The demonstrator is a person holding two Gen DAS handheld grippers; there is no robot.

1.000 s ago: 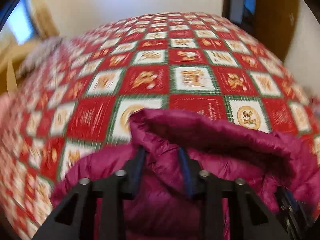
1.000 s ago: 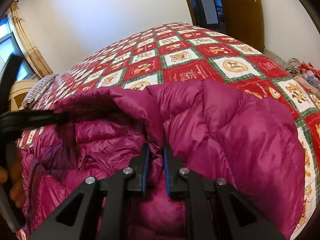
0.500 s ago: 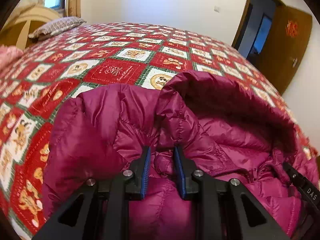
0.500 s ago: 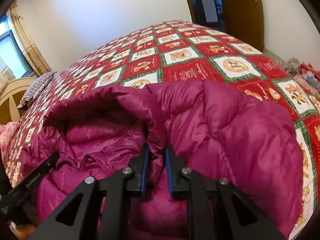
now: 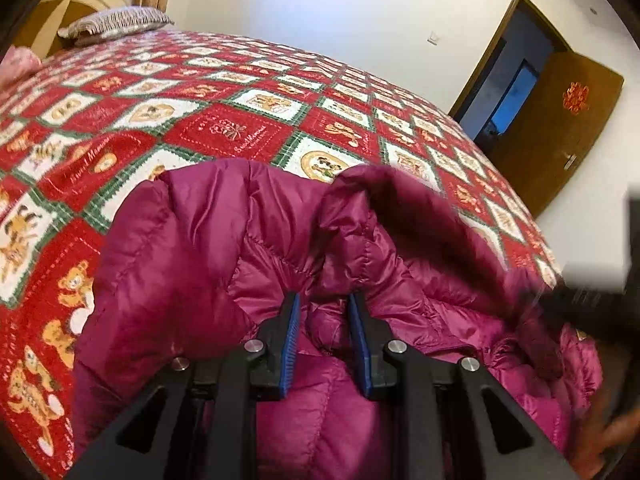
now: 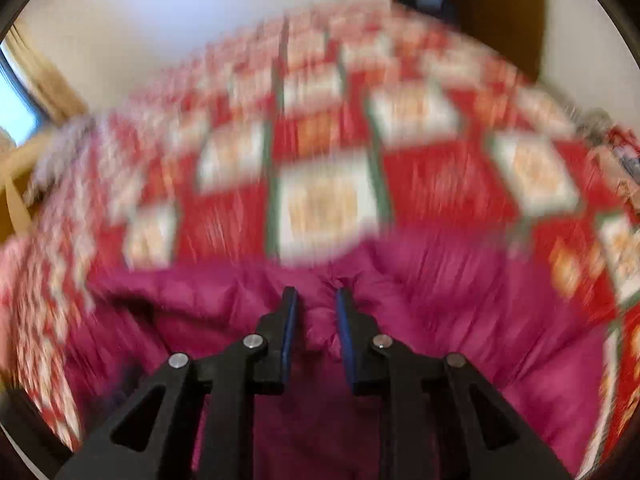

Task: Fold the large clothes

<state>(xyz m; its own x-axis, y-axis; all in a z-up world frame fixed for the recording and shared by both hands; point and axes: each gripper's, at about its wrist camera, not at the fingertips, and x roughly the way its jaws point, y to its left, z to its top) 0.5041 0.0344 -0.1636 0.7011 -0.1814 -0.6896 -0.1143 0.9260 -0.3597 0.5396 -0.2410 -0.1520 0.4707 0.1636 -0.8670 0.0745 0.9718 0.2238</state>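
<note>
Magenta quilted puffer jacket (image 5: pixel 248 264) is lying near the bed's near edge, on the red-and-white checked bedspread with cartoon squares (image 5: pixel 224 132), hood side bunching up. Left gripper (image 5: pixel 323 300) is pinching a fold of the jacket between its blue-padded fingers (image 5: pixel 291 320). Right gripper (image 6: pixel 312 296) is sitting over the jacket with fabric between its fingers (view heavily blurred; cannot tell whether it is clamping). Striped pillow (image 5: pixel 116 24) is resting at the bed's far left corner.
</note>
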